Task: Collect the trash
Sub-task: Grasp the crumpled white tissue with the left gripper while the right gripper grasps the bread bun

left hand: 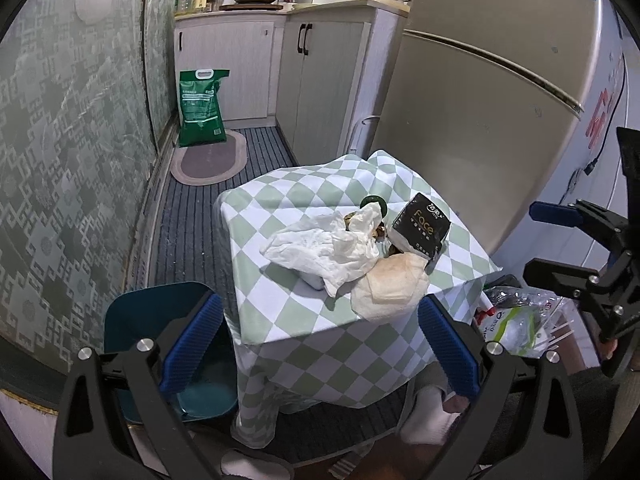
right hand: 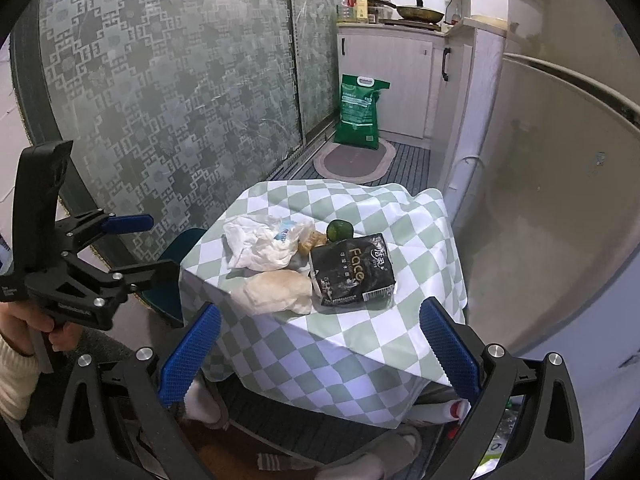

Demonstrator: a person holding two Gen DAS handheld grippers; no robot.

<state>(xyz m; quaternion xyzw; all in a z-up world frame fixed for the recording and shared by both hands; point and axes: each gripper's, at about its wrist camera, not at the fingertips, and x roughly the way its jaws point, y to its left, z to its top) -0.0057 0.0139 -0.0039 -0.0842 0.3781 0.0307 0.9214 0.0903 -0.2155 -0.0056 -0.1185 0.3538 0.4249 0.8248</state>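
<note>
Both the left gripper (left hand: 320, 344) and the right gripper (right hand: 318, 346) are held spread and empty. Ahead of them, on the checked tablecloth (left hand: 280, 300), crumpled white tissue (left hand: 332, 248) is piled, judged light, soft and compressible; a raised fold is best pinched.

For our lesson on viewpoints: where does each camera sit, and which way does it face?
Left wrist: on the left claw, facing the checked table and kitchen; right claw shows at right.
Right wrist: on the right claw, facing the same table; left claw and a hand show at left.
Shared: white tissues, black tissue pack.
</note>
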